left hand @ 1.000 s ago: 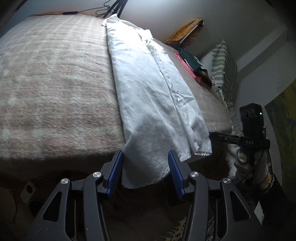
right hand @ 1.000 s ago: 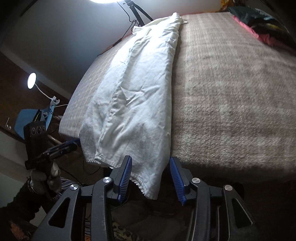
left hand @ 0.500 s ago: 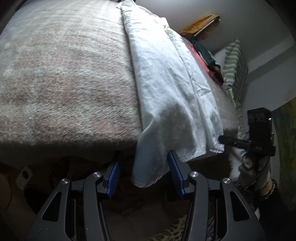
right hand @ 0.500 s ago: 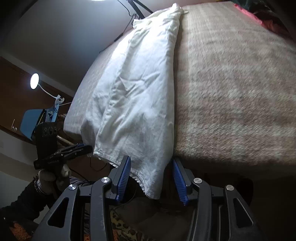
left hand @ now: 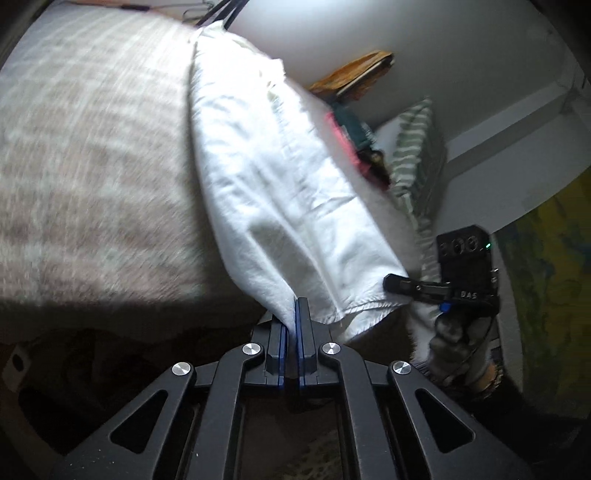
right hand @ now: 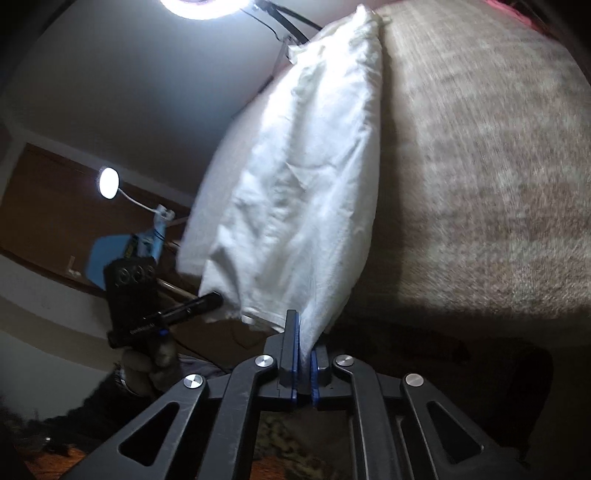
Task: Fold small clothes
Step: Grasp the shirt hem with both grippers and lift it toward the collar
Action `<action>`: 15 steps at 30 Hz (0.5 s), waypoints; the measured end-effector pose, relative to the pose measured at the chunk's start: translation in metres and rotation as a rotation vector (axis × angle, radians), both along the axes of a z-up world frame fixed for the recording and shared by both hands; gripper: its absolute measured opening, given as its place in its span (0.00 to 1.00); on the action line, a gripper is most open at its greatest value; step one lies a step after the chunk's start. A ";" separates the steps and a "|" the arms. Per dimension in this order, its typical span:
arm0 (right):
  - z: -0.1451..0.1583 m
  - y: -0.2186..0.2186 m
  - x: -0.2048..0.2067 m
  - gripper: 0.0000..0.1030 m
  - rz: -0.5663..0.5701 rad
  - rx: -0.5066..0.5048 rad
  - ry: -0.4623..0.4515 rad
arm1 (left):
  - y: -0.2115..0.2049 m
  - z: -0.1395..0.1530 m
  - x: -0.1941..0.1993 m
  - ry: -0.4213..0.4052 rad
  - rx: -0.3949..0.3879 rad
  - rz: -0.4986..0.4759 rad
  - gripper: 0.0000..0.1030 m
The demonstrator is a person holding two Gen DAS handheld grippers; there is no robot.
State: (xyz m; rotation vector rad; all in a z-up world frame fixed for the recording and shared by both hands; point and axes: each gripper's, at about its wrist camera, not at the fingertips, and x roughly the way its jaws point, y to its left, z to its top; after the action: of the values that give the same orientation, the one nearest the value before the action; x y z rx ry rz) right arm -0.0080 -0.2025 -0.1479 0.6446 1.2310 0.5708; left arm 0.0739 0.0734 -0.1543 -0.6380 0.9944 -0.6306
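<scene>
Two grippers now pinching the near hem of one white garment (left hand: pixel 291 206). Left gripper (left hand: pixel 294 314) just closed, blue pads pressed together on the hem's left corner; right gripper (right hand: pixel 303 338) likewise just closed on the opposite corner, cloth visibly squeezed between its pads. One second earlier: both sets of jaws spread, hem hanging loose between them over the bed (left hand: pixel 92 166) edge. Judged meaning for the task: grasp secured at both lower corners, ready for carrying the hem up and away toward the far end to make a crosswise fold; fold itself not yet begun.

Garment: lying lengthwise on the bed's pinkish-grey checked blanket, already narrowed into a long strip, far end near the headboard side under a bright lamp (right hand: pixel 207 7). Near end pulled off the mattress edge, drawn into two taut peaks at the pads, with a stitched hem sagging between them. Fabric thin, softly creased, a seam or placket running along its length. Coloured clothes (left hand: pixel 354 147) piled well apart, beside a striped pillow (left hand: pixel 413 147).
</scene>
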 end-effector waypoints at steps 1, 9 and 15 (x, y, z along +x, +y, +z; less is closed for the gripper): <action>0.004 -0.002 0.001 0.02 -0.014 0.030 -0.010 | 0.001 0.005 0.002 -0.004 -0.022 0.002 0.02; 0.039 -0.024 0.020 0.02 -0.117 0.180 -0.098 | 0.018 0.043 0.030 -0.075 -0.096 0.038 0.02; 0.052 -0.042 0.064 0.01 -0.191 0.185 -0.143 | 0.027 0.064 0.074 -0.116 -0.066 0.086 0.02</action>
State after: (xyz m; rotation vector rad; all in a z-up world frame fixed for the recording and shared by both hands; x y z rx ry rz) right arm 0.0558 -0.2447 -0.0957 0.8522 0.9783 0.5642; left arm 0.1480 0.1001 -0.0902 -0.6911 0.8367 -0.6202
